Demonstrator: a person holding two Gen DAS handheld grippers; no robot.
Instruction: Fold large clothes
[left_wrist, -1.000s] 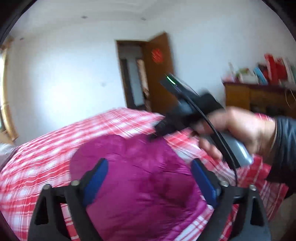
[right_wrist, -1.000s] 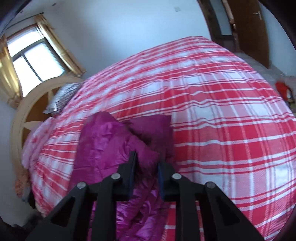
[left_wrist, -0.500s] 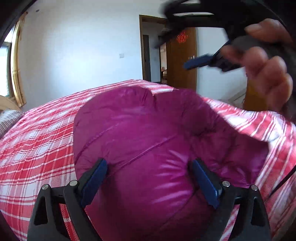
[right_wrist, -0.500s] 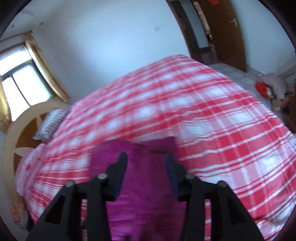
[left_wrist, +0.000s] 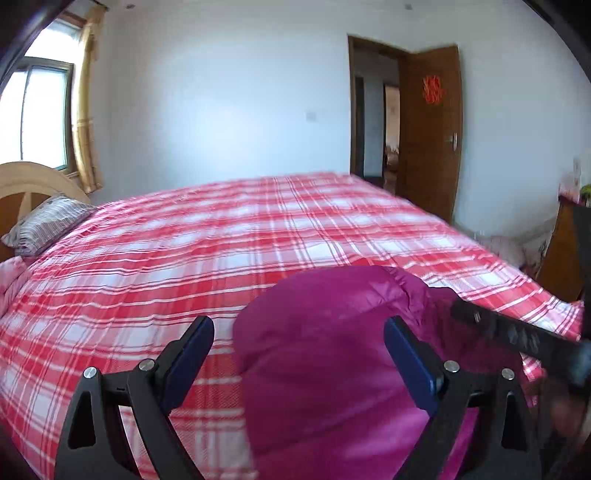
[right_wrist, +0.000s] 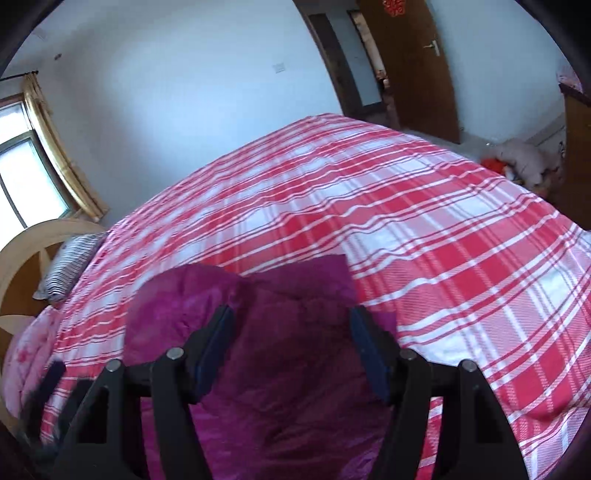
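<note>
A puffy magenta jacket (left_wrist: 332, 350) lies bunched on the red and white plaid bed (left_wrist: 221, 240) near its front edge. My left gripper (left_wrist: 297, 339) is open just above the jacket's left side, nothing between its pads. In the right wrist view the same jacket (right_wrist: 280, 332) spreads under my right gripper (right_wrist: 290, 332), whose jaws are opening, the fabric lying below them and not pinched. At the right edge of the left wrist view a blurred black piece of the right gripper's handle (left_wrist: 517, 336) shows. A dark blur at lower left of the right wrist view is the left gripper (right_wrist: 51, 373).
A striped pillow (left_wrist: 48, 225) rests by the wooden headboard (left_wrist: 29, 184) at the left. Behind the bed stands an open brown door (left_wrist: 428, 133). A wooden cabinet (left_wrist: 561, 251) and soft toys on the floor (right_wrist: 521, 158) lie to the right.
The right gripper let go of the jacket fold and opened wide. The left gripper swung left, so the jacket now sits toward its right and more bed shows.
</note>
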